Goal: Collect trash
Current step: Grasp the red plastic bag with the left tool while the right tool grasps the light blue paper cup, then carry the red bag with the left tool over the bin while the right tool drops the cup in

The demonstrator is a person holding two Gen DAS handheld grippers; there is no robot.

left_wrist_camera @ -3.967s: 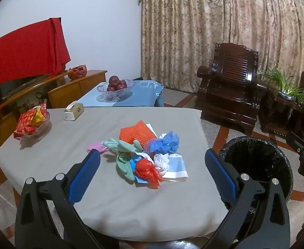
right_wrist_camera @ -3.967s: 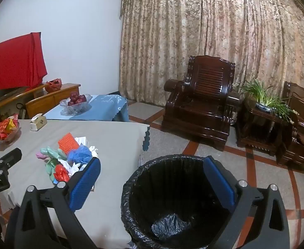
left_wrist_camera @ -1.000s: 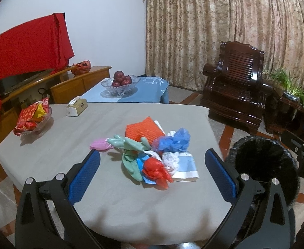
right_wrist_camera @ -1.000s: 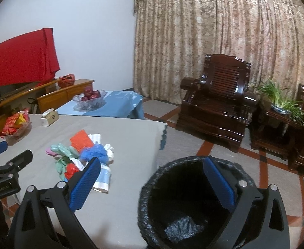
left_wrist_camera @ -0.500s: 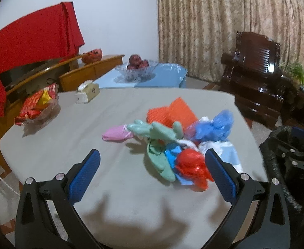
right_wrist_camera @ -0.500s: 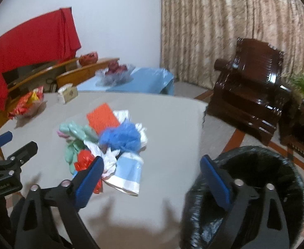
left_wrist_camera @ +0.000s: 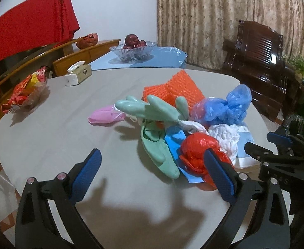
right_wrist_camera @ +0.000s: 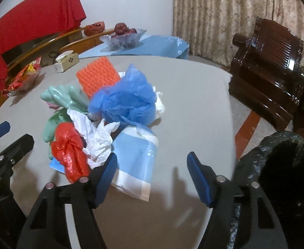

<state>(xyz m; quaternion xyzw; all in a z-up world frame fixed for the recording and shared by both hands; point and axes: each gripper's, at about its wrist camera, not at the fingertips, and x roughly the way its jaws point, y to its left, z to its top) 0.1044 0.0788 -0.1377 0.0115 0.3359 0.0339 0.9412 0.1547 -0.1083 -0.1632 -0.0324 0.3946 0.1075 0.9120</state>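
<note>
A pile of trash lies on the grey table [left_wrist_camera: 48, 128]: green rubber gloves [left_wrist_camera: 156, 112], a red plastic bag [left_wrist_camera: 195, 151], a blue plastic bag [left_wrist_camera: 228, 105], crumpled white paper [left_wrist_camera: 226, 137], an orange sheet [left_wrist_camera: 172, 89] and a pink mask [left_wrist_camera: 104, 116]. My left gripper [left_wrist_camera: 152, 172] is open, low over the table just short of the gloves and red bag. My right gripper [right_wrist_camera: 152, 172] is open over a light blue sheet [right_wrist_camera: 135, 151], near the blue bag [right_wrist_camera: 125, 99] and the red bag [right_wrist_camera: 69, 147]. A black-lined trash bin [right_wrist_camera: 280, 166] stands right of the table.
A tissue box [left_wrist_camera: 77, 74] and a bowl of red snack packets [left_wrist_camera: 25, 91] sit at the table's far left. A glass bowl of fruit [left_wrist_camera: 133, 47] stands on a blue-covered table behind. A dark wooden armchair [right_wrist_camera: 272, 62] stands at the right.
Both grippers have moved forward and down toward the trash pile, which now looms larger. The right gripper has swung left from above the bin to over the table. Both stay open.
</note>
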